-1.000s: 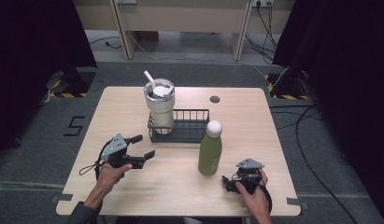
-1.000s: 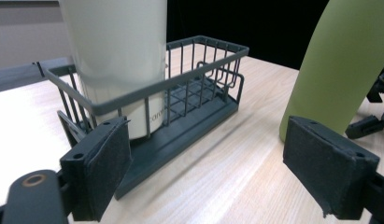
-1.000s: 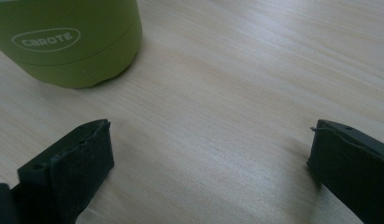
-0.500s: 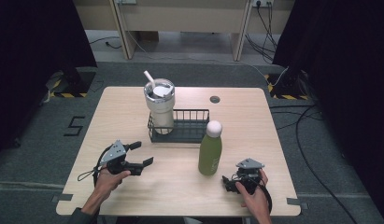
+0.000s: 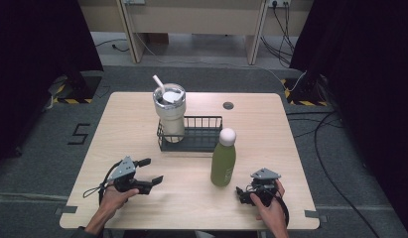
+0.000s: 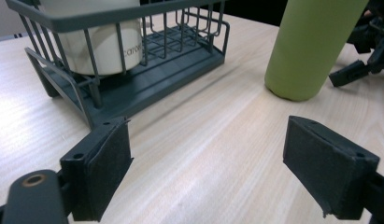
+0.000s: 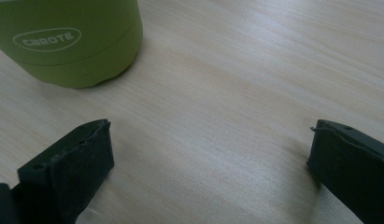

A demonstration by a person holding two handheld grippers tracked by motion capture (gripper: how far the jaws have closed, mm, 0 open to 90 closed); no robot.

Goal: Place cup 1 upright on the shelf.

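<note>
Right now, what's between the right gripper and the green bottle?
Nothing: bare table between the right gripper and the bottle, seen in the right gripper view.

One green bottle (image 5: 223,162), one lidded tumbler (image 5: 170,110) and two grippers are counted around one wire basket (image 5: 201,141).

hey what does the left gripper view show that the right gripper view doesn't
The left gripper view alone shows the dark wire rack with the white tumbler standing in it, plus the other tongs beyond the bottle at the right edge. The right gripper view alone shows the CAROTE logo on the bottle's base. Both share the green bottle standing on the pale wooden table, and each view's own tongs, left and right, open and holding nothing.
</note>
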